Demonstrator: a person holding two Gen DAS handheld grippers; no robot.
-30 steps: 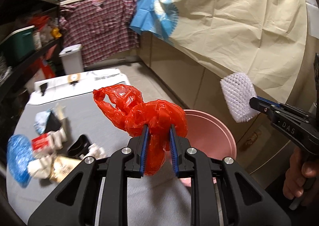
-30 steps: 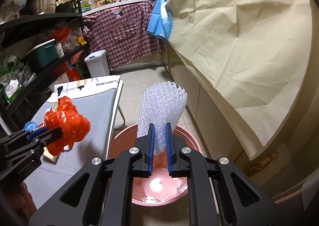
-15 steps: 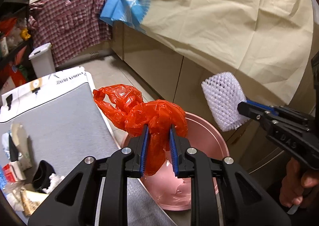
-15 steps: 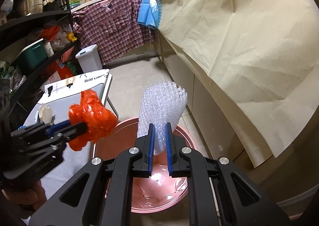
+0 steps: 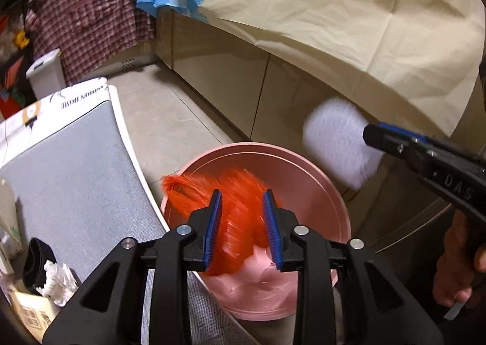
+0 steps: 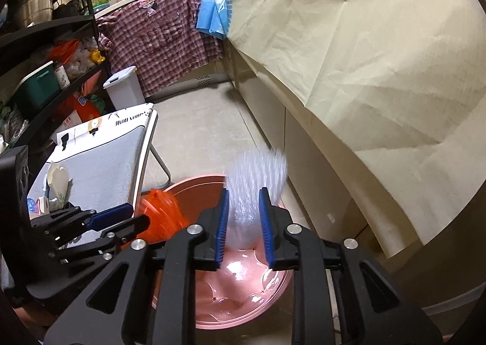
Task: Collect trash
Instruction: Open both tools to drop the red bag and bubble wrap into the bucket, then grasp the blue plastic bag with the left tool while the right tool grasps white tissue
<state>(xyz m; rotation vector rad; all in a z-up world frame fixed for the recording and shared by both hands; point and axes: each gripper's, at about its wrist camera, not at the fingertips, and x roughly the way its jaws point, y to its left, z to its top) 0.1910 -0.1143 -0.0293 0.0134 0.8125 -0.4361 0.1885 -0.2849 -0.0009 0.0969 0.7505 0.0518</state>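
Both claws just opening over the pink basin (image 5: 331,193), left claw (image 5: 243,229) shedding featherlight crinkly red bag (image 5: 234,208), right claw (image 6: 243,223) shedding soft springy foam net (image 6: 258,181), both pinchable anywhere.

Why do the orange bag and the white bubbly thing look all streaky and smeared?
Left wrist view: the orange plastic bag is motion-blurred between just-opening jaws, over the sharp pink bin. Right wrist view: the white bubble wrap streaks the same way; the bin's liner shows bright glare, and the fisheye lens bends the edges.
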